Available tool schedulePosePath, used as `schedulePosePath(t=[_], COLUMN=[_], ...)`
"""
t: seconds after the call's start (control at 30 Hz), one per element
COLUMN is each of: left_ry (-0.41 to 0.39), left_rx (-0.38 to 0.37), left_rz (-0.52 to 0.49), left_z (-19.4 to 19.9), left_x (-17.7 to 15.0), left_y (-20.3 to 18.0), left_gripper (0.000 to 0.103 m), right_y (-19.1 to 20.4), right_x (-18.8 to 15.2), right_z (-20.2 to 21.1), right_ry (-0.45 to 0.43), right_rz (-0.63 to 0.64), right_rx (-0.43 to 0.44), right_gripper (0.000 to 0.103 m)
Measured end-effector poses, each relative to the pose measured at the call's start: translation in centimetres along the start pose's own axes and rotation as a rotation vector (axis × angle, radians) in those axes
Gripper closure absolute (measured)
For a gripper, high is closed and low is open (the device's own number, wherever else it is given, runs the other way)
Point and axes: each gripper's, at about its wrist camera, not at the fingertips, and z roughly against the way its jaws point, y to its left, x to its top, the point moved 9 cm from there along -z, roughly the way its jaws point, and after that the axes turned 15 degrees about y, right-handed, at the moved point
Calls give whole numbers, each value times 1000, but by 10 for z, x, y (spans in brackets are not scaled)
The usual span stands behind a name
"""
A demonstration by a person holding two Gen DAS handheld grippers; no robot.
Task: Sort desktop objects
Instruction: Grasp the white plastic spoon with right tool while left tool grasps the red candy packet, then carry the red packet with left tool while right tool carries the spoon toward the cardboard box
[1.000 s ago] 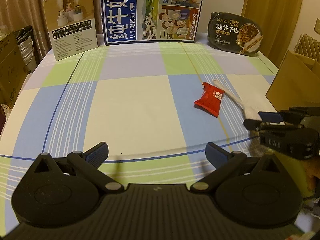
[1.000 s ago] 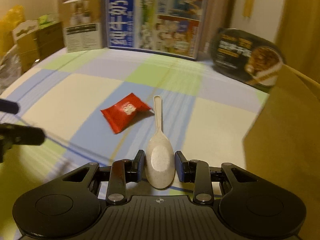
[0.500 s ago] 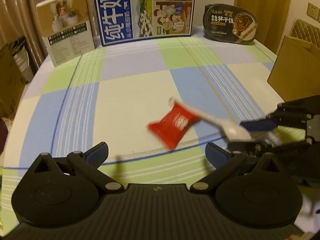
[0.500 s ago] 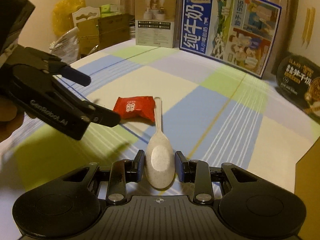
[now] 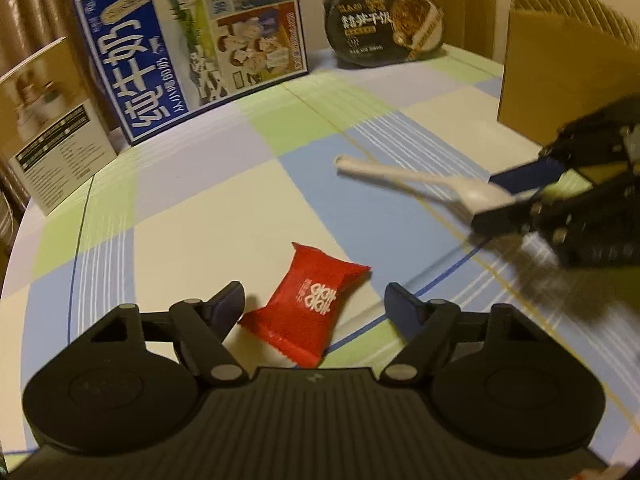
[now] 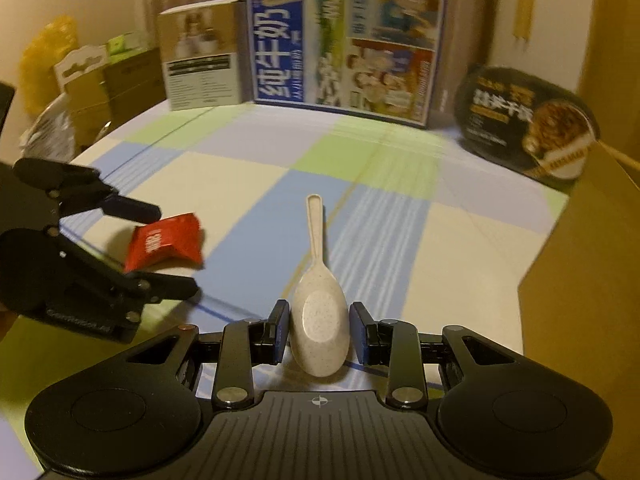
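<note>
A red snack packet [image 5: 310, 304] lies flat on the checked tablecloth, between the spread fingers of my left gripper [image 5: 318, 306], which is open around it. The packet also shows in the right wrist view [image 6: 166, 242], with the left gripper [image 6: 160, 246] around it. My right gripper [image 6: 319, 336] is shut on the bowl of a beige speckled spoon [image 6: 318, 292], handle pointing forward, held above the table. In the left wrist view the spoon [image 5: 416, 184] sticks out of the right gripper [image 5: 508, 196] at the right.
A cardboard box [image 6: 580, 280] stands at the right edge, also in the left wrist view [image 5: 560, 68]. At the back stand a blue milk carton [image 6: 344, 40], a small white product box [image 6: 200, 64] and a black instant-meal bowl [image 6: 528, 120].
My left gripper moved forward to the red packet, which now lies between its open fingers. My right gripper lifted the spoon and swung right toward the cardboard box.
</note>
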Motion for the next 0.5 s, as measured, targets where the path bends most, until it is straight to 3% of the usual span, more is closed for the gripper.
schedulePosePath(t=[0.1,0.17,0.2,0.27,0.3,0.4,0.5], left_ry=[-14,-9,-10,1,7,29,53], left_rx=[-32,-98,-106,-108,-110,-75,-90], left_rz=[9,48,60,53,53,56,93], left_z=[-1,-1,0,3,5,8,14], left_x=[0,-2,-3,-4,-4,-9,-18], left_y=[-1,0,0,-2,-4,-11,-18], left_gripper=[31,47,51,71,76,78,79], right_y=[-4,-4,-4,-2,0,6,11], right_x=[-1,-2,-3,-4,-5,-10,-21], right_z=[0,2,2,4,5,8,16], right_ry=[4,6,9,15,18,35,67], right_rz=[-20,-30,-35,-43,-45,-48,-68], right_rx=[8,17,21,32,37,48,56], right_gripper=[73,73,73,74,74,74,74])
